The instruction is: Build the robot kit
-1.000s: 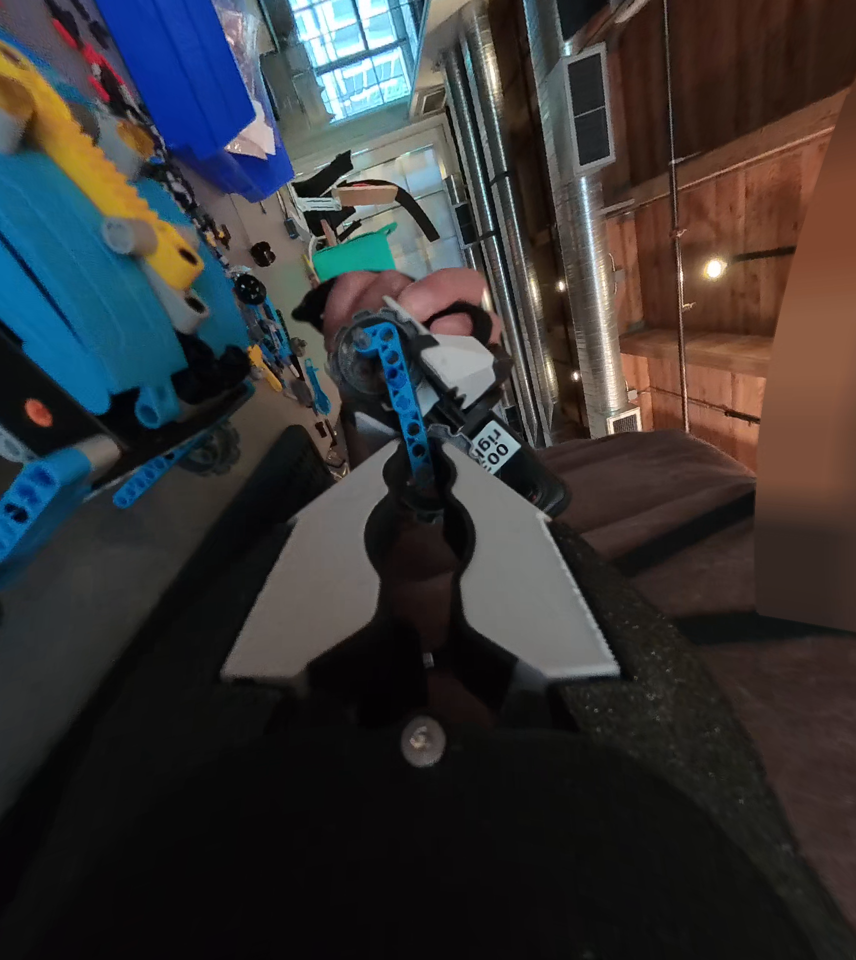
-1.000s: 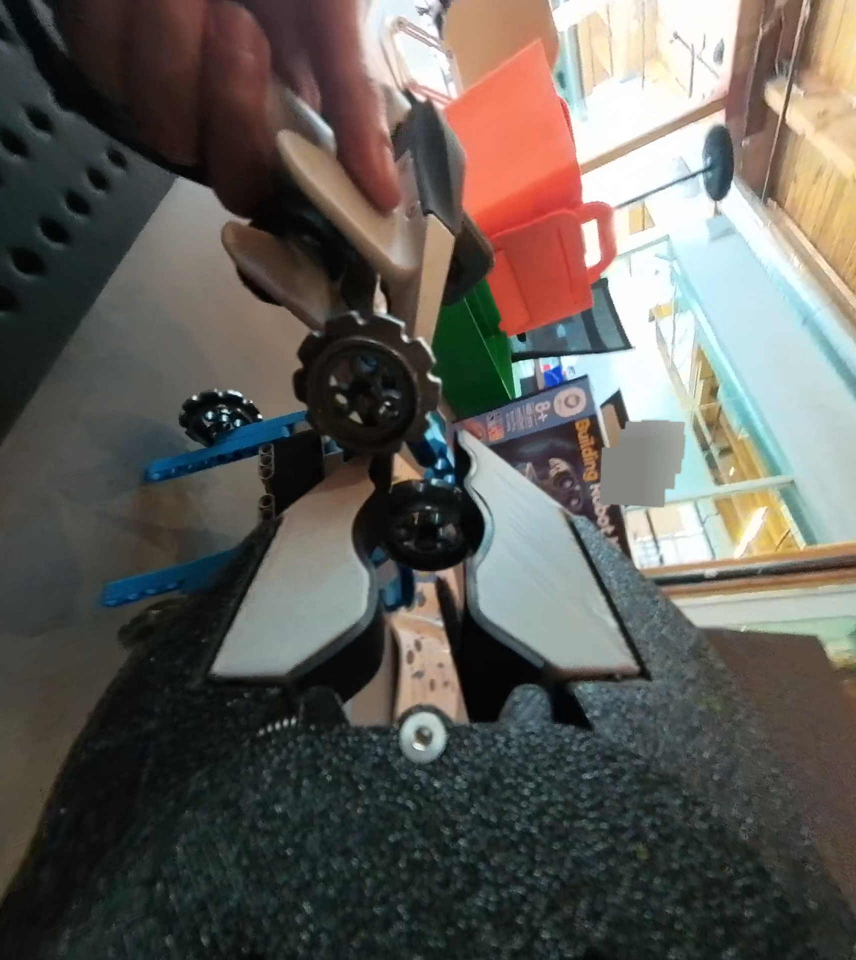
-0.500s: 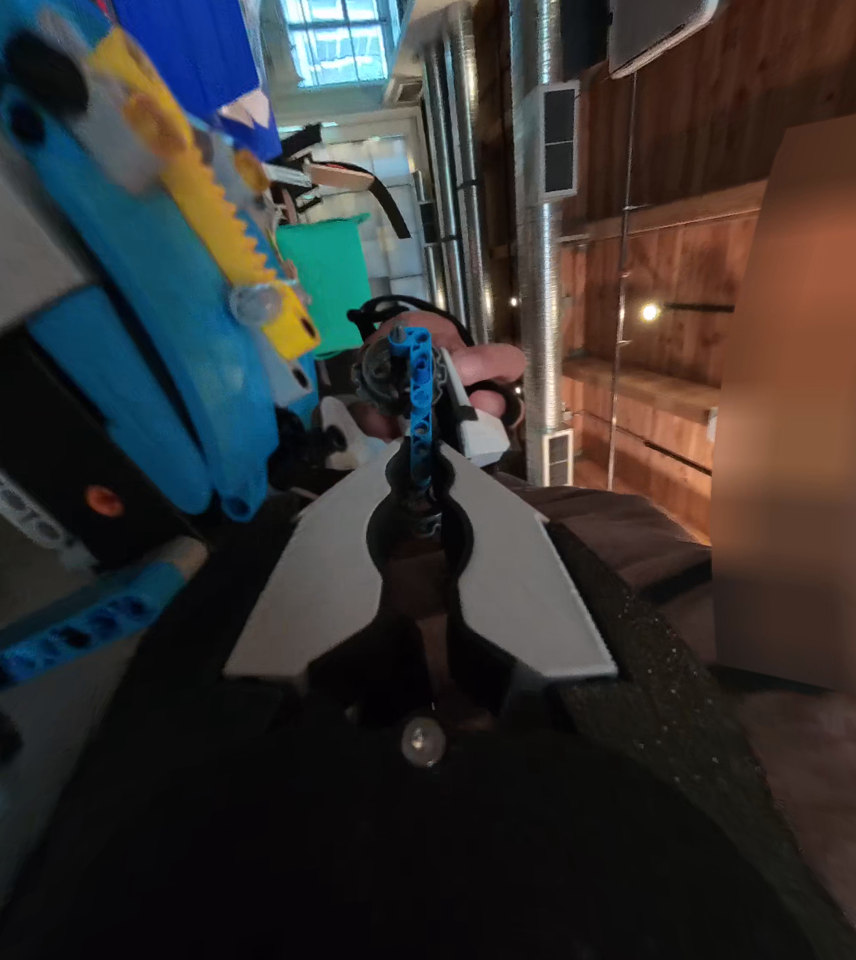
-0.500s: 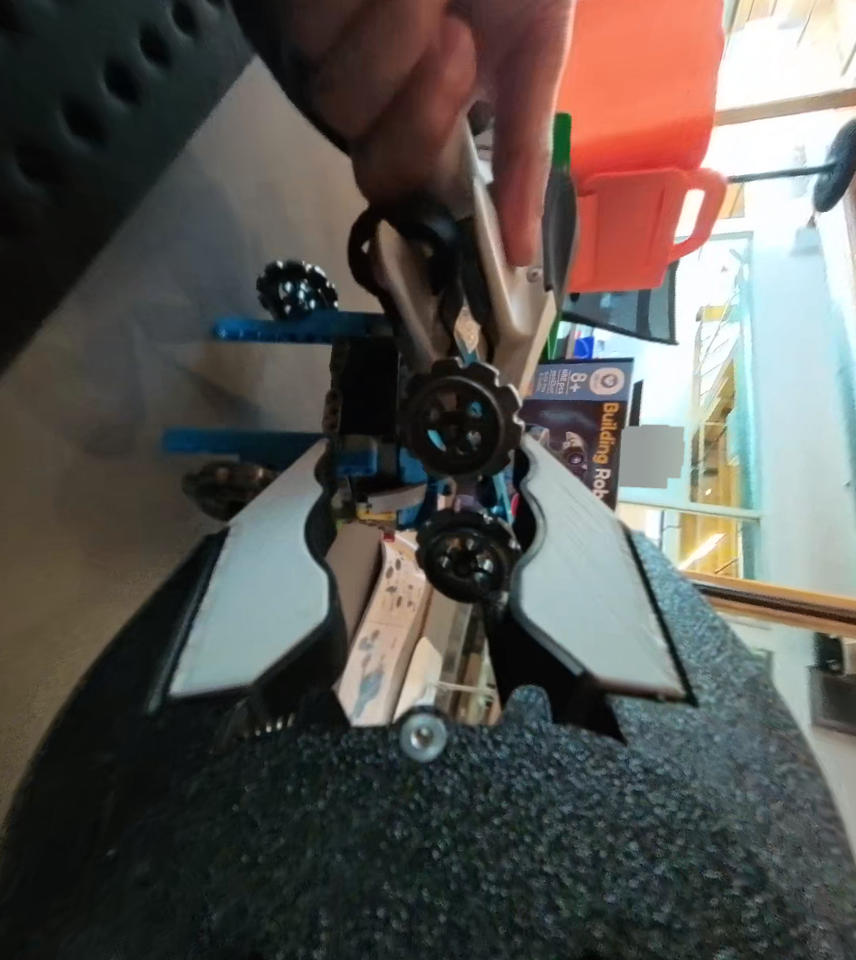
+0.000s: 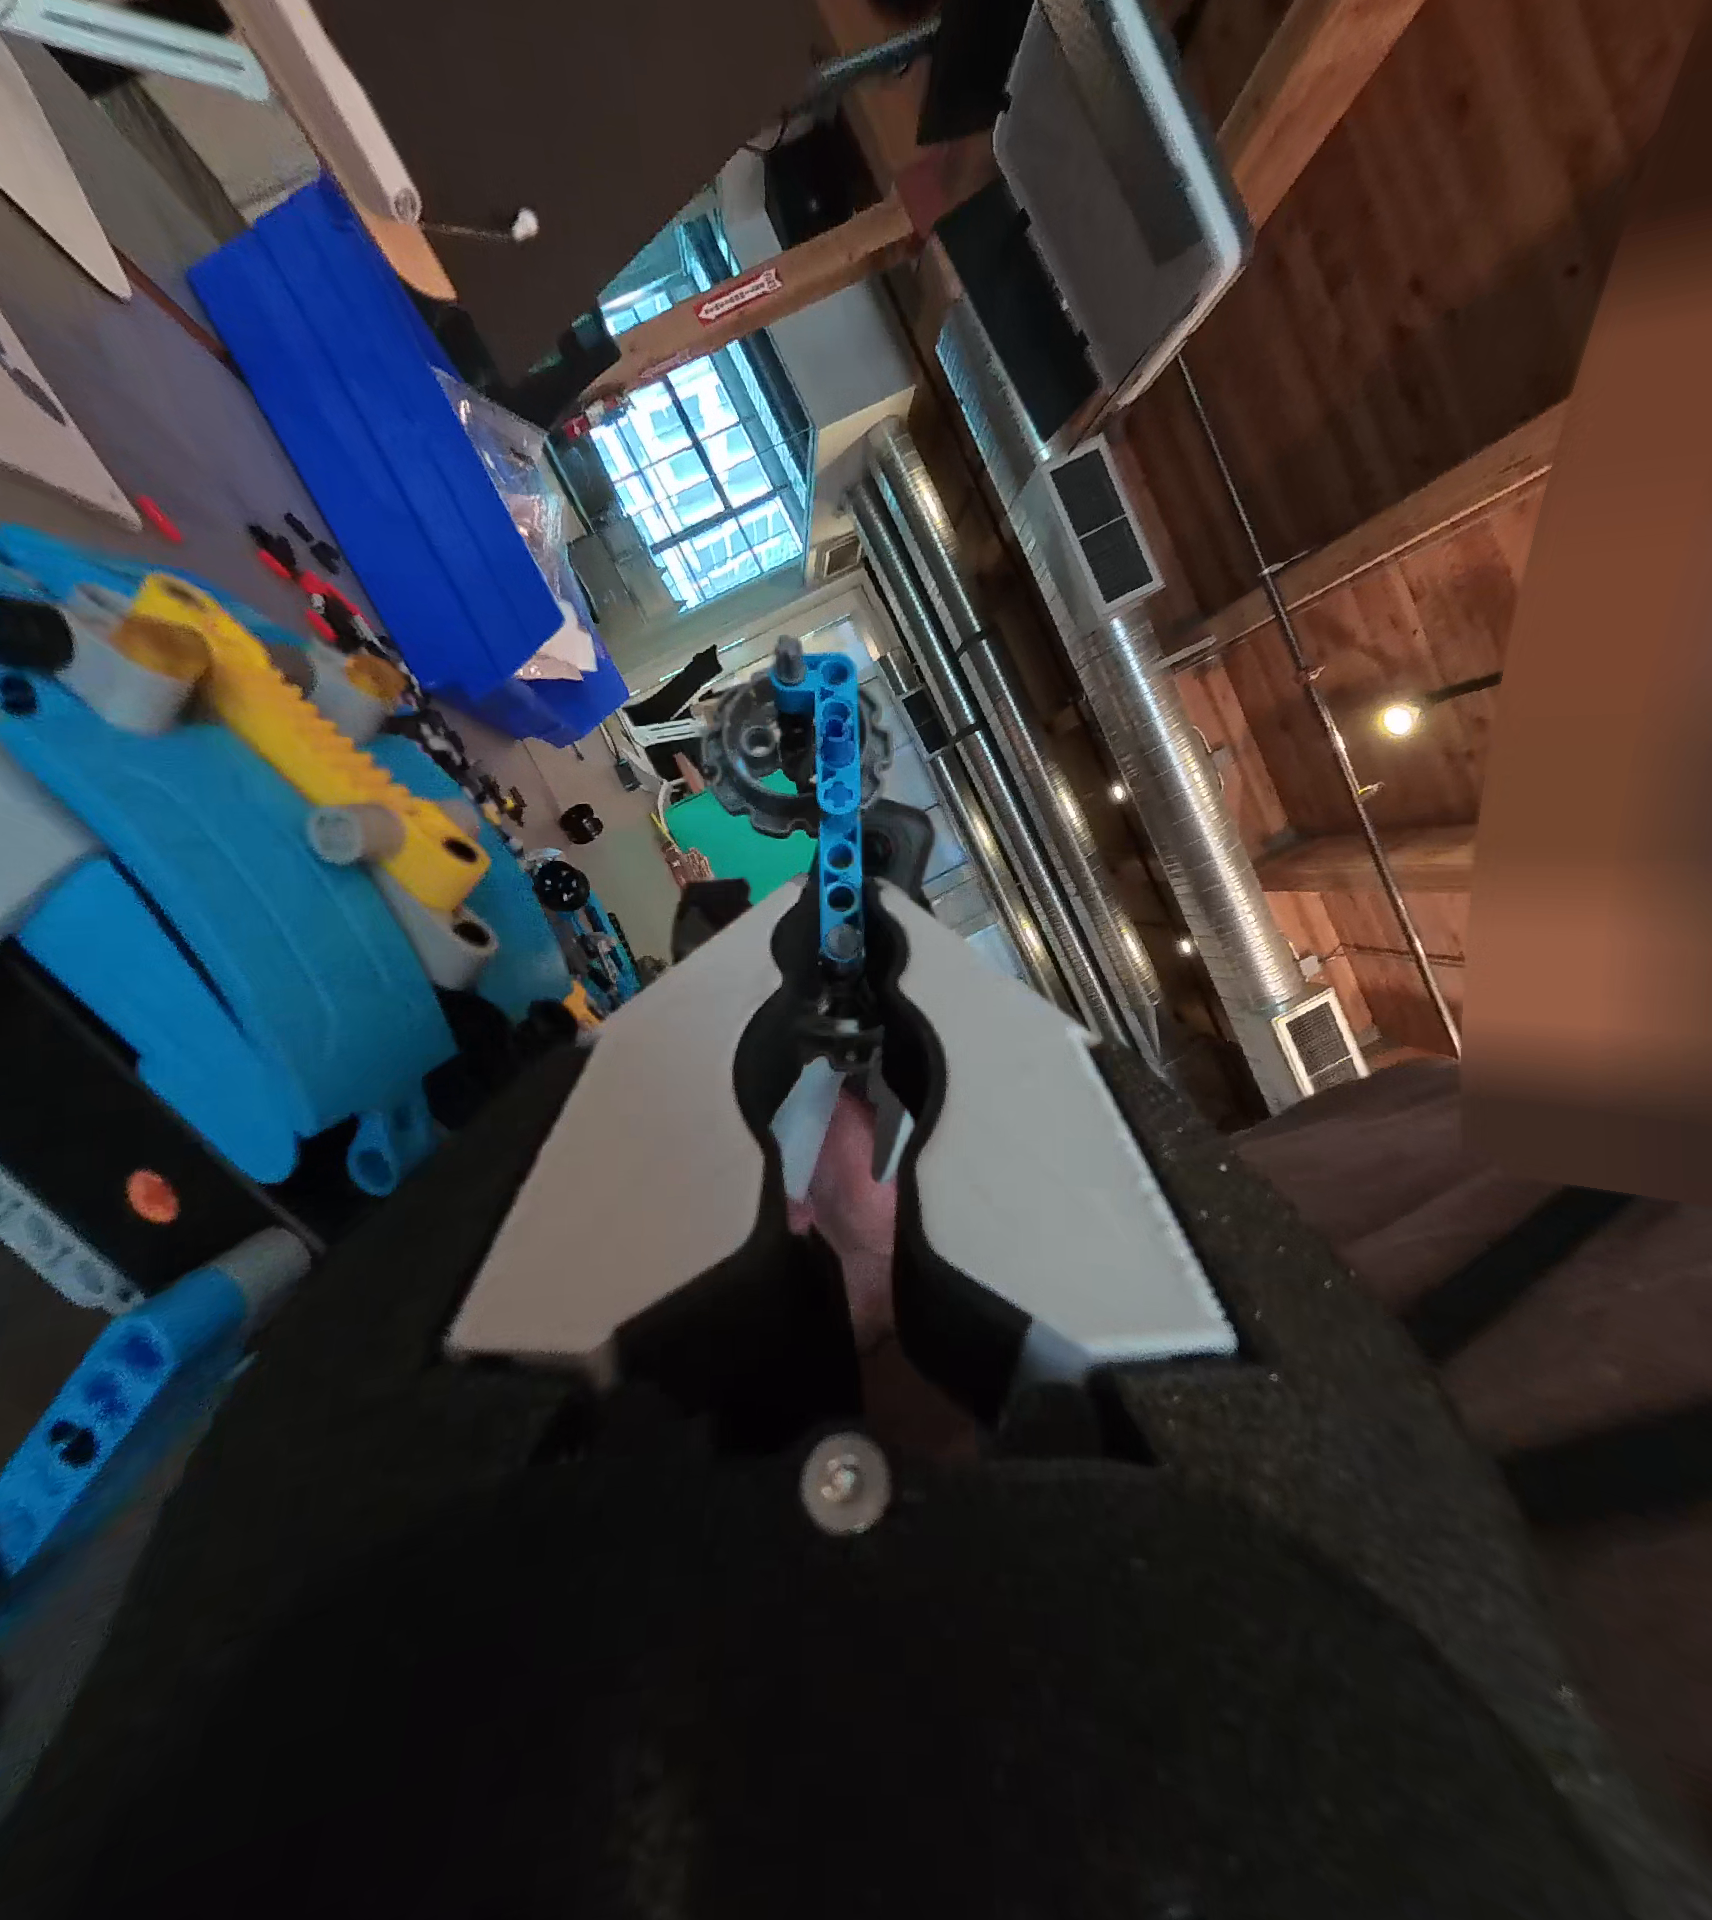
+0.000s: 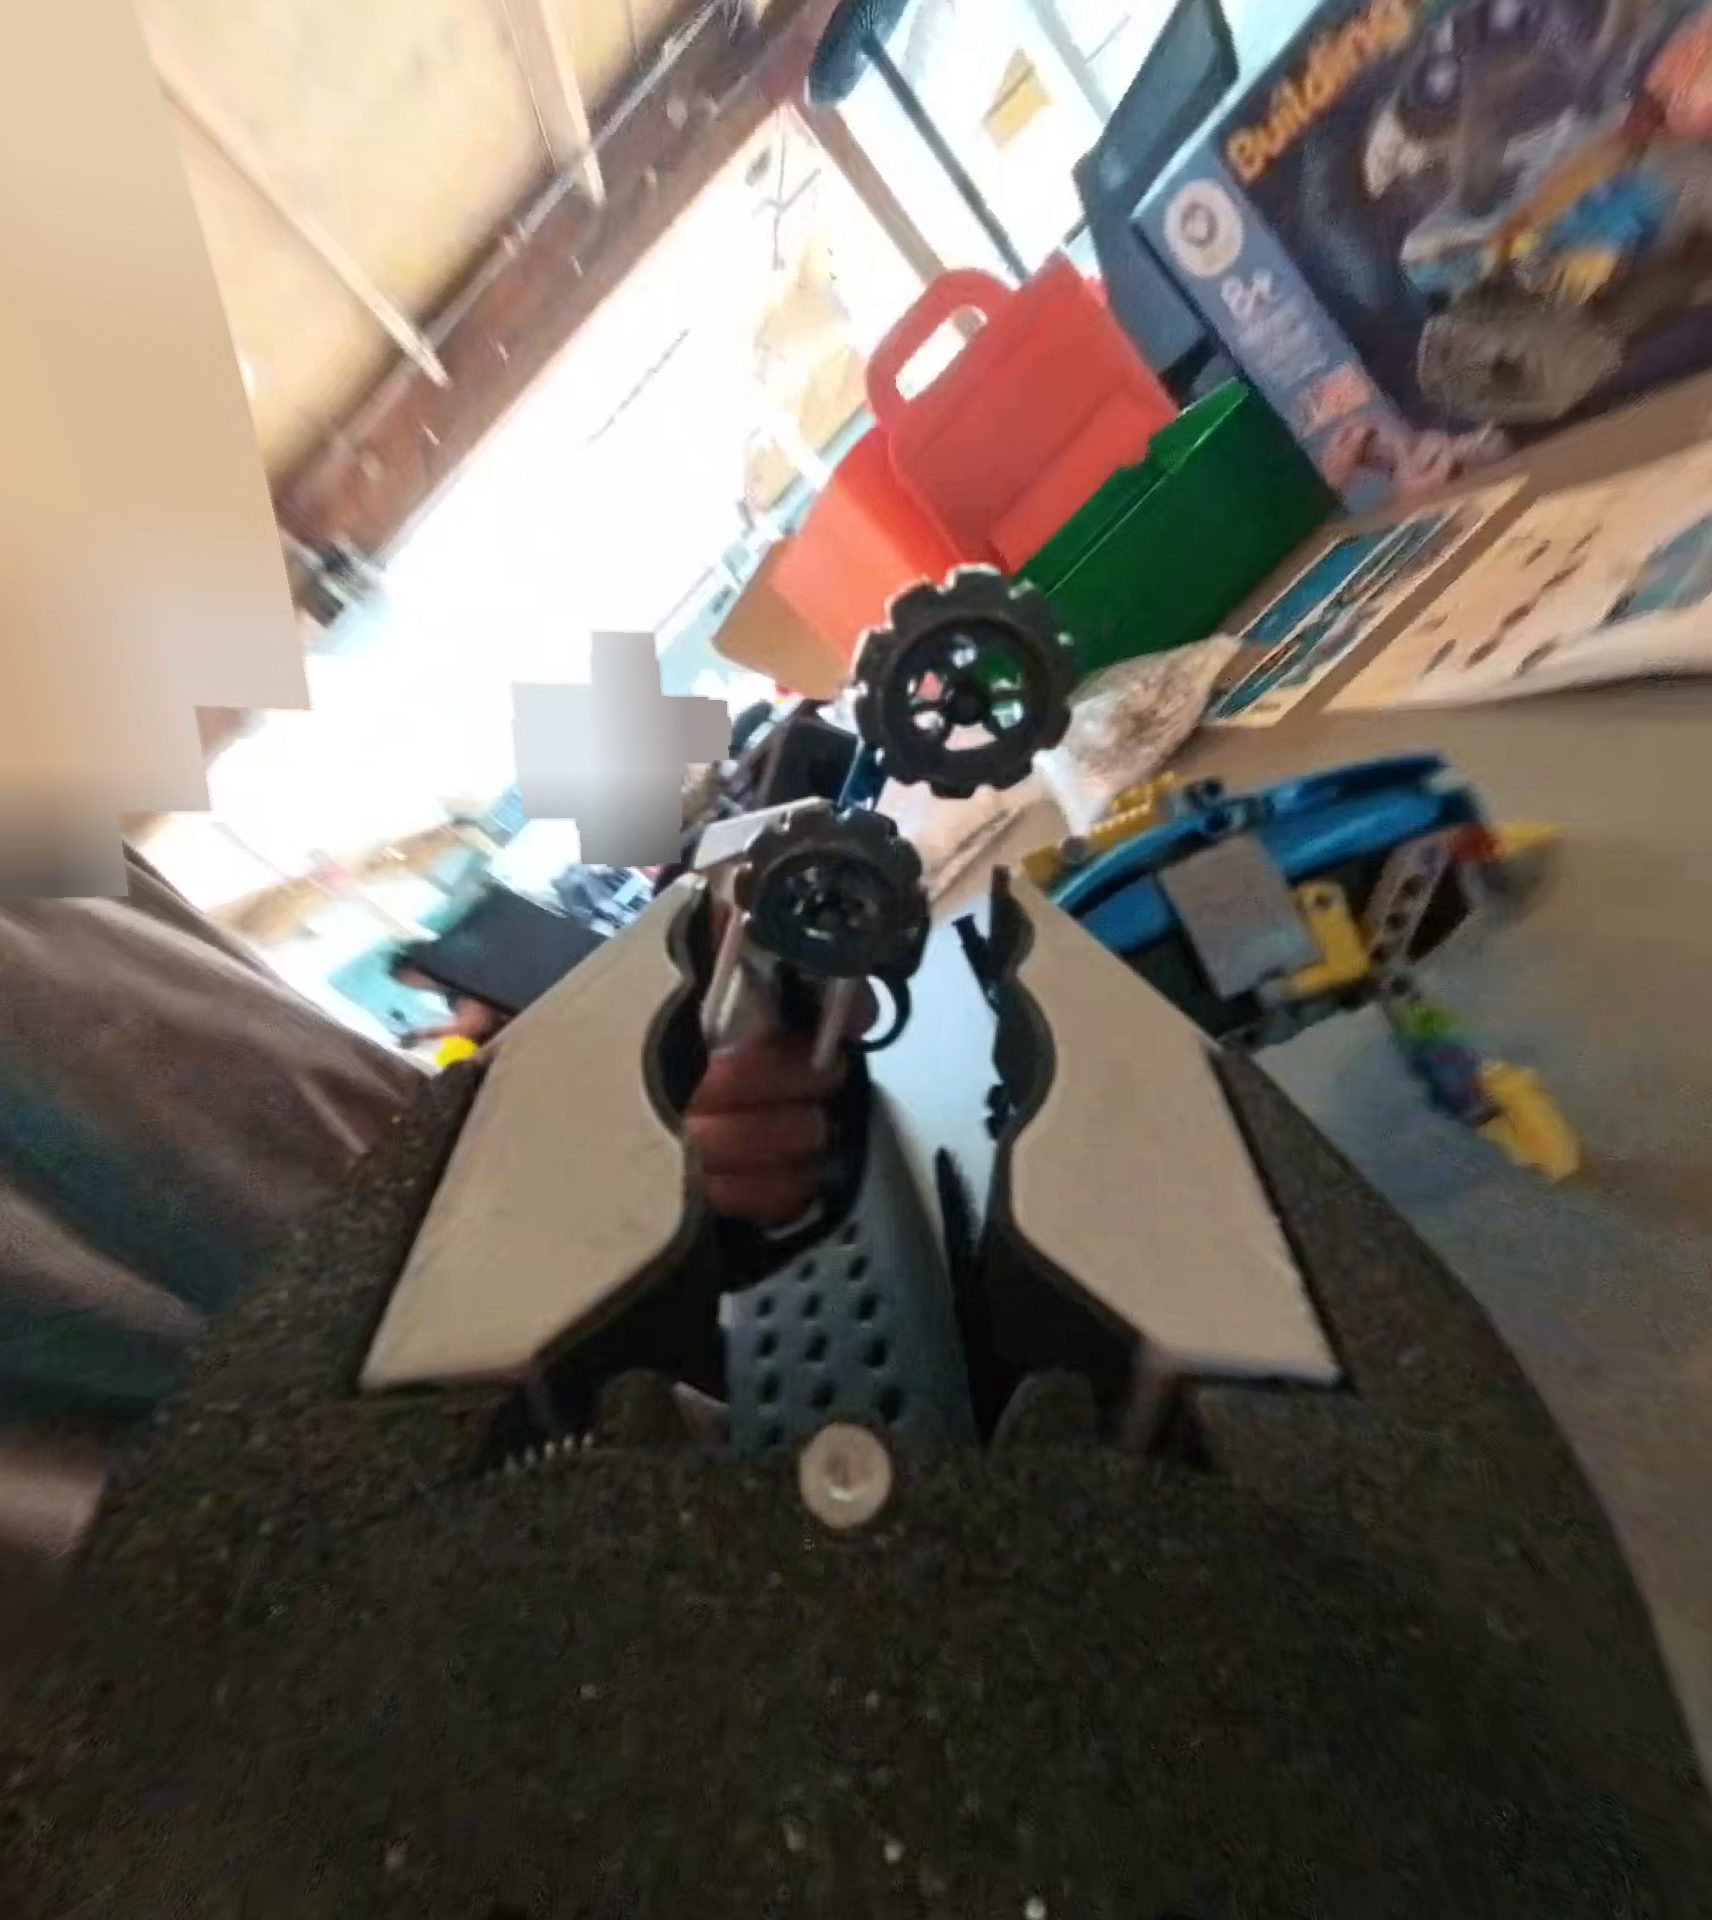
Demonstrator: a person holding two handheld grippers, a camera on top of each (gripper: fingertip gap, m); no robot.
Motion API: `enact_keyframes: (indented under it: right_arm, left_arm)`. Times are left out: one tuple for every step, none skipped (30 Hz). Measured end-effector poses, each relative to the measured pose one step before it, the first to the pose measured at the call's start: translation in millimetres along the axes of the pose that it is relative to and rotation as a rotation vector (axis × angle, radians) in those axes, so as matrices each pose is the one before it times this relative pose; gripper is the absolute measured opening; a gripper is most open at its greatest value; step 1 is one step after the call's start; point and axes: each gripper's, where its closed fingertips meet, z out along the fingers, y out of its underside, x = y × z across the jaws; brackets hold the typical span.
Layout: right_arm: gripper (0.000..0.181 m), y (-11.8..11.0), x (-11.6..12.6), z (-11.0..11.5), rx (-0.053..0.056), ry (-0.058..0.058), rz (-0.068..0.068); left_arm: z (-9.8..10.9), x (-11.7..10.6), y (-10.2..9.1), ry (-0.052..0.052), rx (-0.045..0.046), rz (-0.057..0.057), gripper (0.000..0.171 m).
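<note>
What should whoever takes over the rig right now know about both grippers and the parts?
Left hand-held gripper: shut on the lower end of a blue perforated beam, held in the air. A black toothed wheel sits at the beam's far end.
Right hand-held gripper: open, with its jaws either side of a second toothed wheel at the gripped end. Whether they touch it is unclear.
Nearby: a blue-and-yellow brick model on the table, with instruction sheets, a red bin and a green bin behind it.
</note>
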Motion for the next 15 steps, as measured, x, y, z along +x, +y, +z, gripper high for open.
enact_keyframes:
  right_arm:
    - [0.053,4.21,1.67,2.78,-0.0089,0.0011,0.0541]
    - [0.055,4.21,0.18,3.18,-0.0203,0.0053,0.011]
    - [0.053,2.31,0.45,2.75,-0.0154,0.0104,0.0015]
    - [0.051,-0.66,-0.88,1.78,-0.0013,-0.0033,0.0097]
    - [0.047,-3.73,-2.5,0.39,0.0193,-0.0231,0.0236]
    - [0.041,-3.18,-0.04,-0.51,0.018,-0.0197,0.0399]
    - [0.032,-1.19,1.56,-0.75,0.0094,-0.0185,0.046]
    - [0.03,0.42,2.53,-0.39,0.0061,-0.0157,0.0525]
    - [0.031,1.1,1.75,-0.38,0.0061,-0.0198,0.0481]
    - [0.031,0.36,-0.45,-0.3,0.0128,-0.0329,0.0442]
    - [0.027,-0.69,-0.85,-0.47,0.0243,-0.0335,0.0491]
    - [0.026,-0.71,0.9,-0.31,0.0243,-0.0222,0.0534]
    - [0.026,-2.21,1.09,-0.76,0.031,-0.02,0.0511]
    - [0.024,-0.06,0.8,-0.45,0.0125,-0.0125,0.0302]
    - [0.019,2.51,0.73,0.15,-0.0083,0.0003,-0.0065]
  left_arm:
    - [2.02,-2.04,3.09,0.0006,-0.00036,-0.0125,0.006]
    - [1.86,-2.15,2.93,-0.0001,-0.00212,-0.01,0.006]
    - [1.83,-1.71,3.66,0.0017,-0.00883,-0.0079,0.006]
    - [1.75,-2.0,3.98,-0.003,-0.01225,-0.0038,0.006]
    - [1.31,-0.41,3.02,0.0019,-0.00722,-0.0002,0.006]
    - [0.44,1.19,1.6,0.0054,-0.00333,0.0017,0.006]
    - [-0.03,0.32,1.15,-0.0071,-0.00456,0.0099,0.006]
    - [-0.24,-1.09,1.46,-0.0198,-0.00972,0.0192,0.006]
    - [-0.78,-1.03,1.37,-0.0183,-0.01266,0.0216,0.006]
    - [-0.88,0.17,0.71,-0.0111,-0.00769,0.0191,0.006]
    - [-0.3,0.51,1.12,-0.0085,-0.00509,0.0156,0.006]
    - [0.37,0.65,2.11,-0.0082,-0.00779,0.0124,0.006]
    - [0.5,0.23,2.08,-0.01,-0.00712,0.0091,0.006]
    - [0.62,-1.11,2.34,-0.0178,-0.00912,0.0072,0.006]
    - [0.23,-1.52,2.32,-0.0188,-0.0117,0.0062,0.006]
